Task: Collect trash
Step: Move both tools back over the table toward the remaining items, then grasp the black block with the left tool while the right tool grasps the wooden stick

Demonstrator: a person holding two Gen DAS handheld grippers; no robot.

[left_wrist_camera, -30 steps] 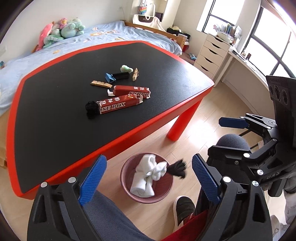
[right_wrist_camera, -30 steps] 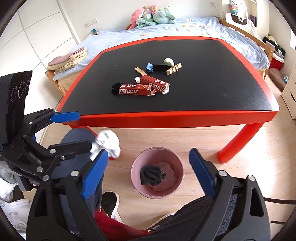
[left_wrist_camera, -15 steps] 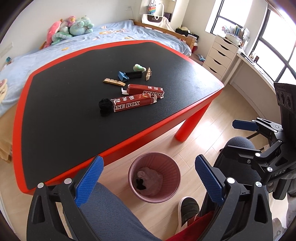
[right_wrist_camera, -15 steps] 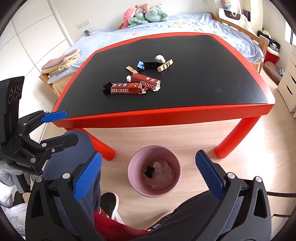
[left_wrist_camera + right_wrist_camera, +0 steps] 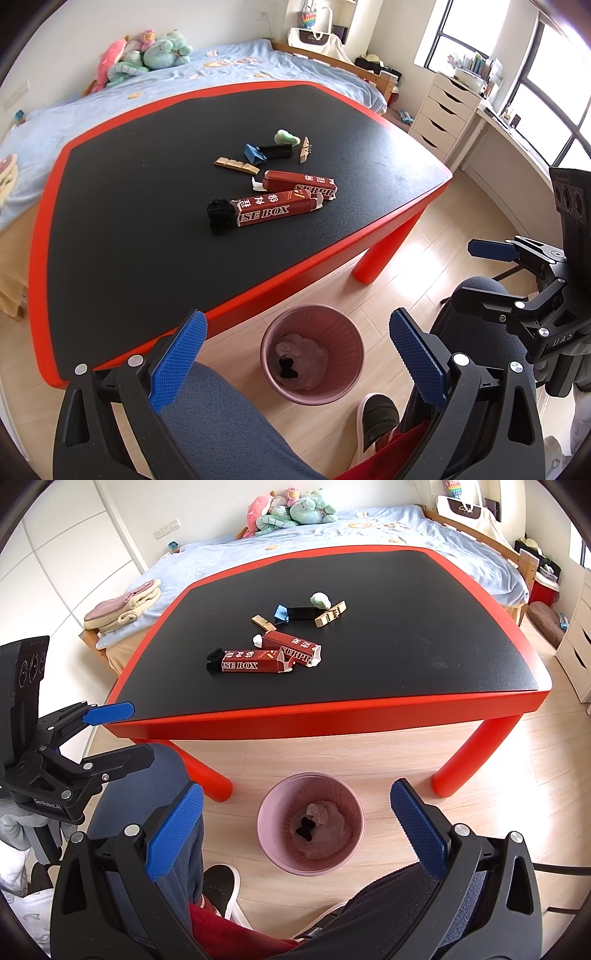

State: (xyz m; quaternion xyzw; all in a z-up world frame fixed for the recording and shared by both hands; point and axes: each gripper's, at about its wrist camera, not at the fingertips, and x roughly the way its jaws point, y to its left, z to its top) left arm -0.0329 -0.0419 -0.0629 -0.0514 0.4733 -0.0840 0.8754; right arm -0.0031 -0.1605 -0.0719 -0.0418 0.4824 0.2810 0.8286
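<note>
Pink bin: a ribbed pink wastebasket [image 5: 312,354] [image 5: 311,823] is stood on the wooden floor just in front of the red-edged table [image 5: 184,177] [image 5: 369,635], between its two near legs.
Bin contents: a crumpled pale wad [image 5: 306,349] [image 5: 328,818] and a small black scrap [image 5: 286,368] [image 5: 306,826] are seen lying inside the bin.
Left gripper: the left gripper [image 5: 295,363] [image 5: 110,734] is held above the floor, nearer the camera than the bin, its blue-padded jaws spread wide with nothing between them.
Right gripper: the right gripper [image 5: 293,829] [image 5: 487,273] is likewise held above the bin, jaws released and wide apart, nothing gripped.
Trash left on table: two dark red cartons, one lettered "SE BOX" [image 5: 275,213] [image 5: 255,661] and one lettered "SURPR" [image 5: 301,182] [image 5: 293,648], are laid touching each other, on the table well behind the bin.
Black wad: a black clump [image 5: 218,213] [image 5: 214,659] is pressed against the end of the "SE BOX" carton.
Farther items: behind the cartons, farther from the bin, a blue folded scrap [image 5: 255,154] [image 5: 280,613], a black tube [image 5: 276,150] [image 5: 302,612], a pale green lump [image 5: 286,137] [image 5: 320,599] and two wooden clips [image 5: 236,165] [image 5: 330,613] are grouped close together.
Background: a bed [image 5: 221,74] [image 5: 388,528] with plush toys [image 5: 144,55] [image 5: 291,507] is seen beyond the table.
</note>
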